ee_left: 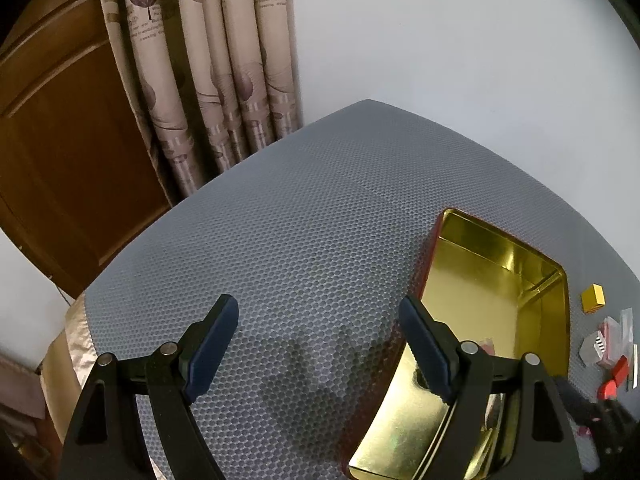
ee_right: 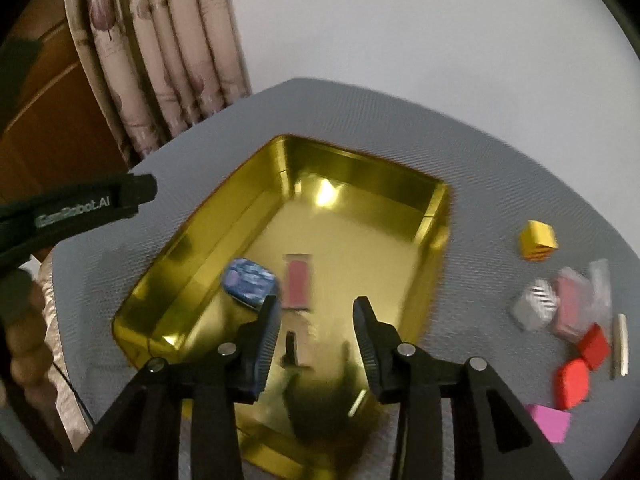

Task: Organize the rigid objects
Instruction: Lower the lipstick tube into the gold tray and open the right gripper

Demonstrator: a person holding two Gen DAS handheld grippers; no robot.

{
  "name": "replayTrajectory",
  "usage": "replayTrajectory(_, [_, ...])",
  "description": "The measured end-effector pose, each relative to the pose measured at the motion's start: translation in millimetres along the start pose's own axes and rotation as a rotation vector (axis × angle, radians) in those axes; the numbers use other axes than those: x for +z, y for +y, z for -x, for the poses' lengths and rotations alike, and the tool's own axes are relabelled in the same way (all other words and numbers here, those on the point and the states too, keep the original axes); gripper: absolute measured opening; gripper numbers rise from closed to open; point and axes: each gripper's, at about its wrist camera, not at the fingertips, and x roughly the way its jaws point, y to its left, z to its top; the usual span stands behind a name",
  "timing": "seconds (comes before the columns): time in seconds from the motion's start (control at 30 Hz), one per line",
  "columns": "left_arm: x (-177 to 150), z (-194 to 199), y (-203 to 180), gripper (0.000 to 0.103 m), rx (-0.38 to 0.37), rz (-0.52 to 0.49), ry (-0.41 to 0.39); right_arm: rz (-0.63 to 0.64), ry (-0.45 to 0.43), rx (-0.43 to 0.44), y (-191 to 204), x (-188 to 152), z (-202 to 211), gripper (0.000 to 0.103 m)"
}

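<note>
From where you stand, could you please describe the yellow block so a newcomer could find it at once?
Start at the open gold tin on the grey mat. Just beyond the tin's right wall, a loose cluster of small pieces lies on the mat. The yellow block sits at its far end, apart from the rest, and is the only yellow, cube-like piece there.

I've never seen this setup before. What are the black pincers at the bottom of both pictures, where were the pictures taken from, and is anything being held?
They are hand-held two-finger grippers, each with a camera looking along its fingers. The left gripper hovers open above the grey dotted table mat, holding nothing. The right gripper hangs open over the gold metal tin; nothing sits between its fingers. In the tin lie a blue patterned block and a pink flat piece. On the mat beside the tin wait a yellow cube and red blocks.
</note>
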Motion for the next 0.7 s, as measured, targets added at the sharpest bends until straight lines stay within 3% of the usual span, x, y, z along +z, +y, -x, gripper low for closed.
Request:
replayTrajectory(0.4, [-8, 8, -20, 0.08, -0.023, -0.101, -0.02, -0.097, -0.02, -0.135, -140, -50, 51, 0.055])
replayTrajectory(0.7, [-19, 18, -52, 0.081, -0.066, -0.246, -0.06, -0.091, 0.062, -0.18, -193, -78, 29, 0.056])
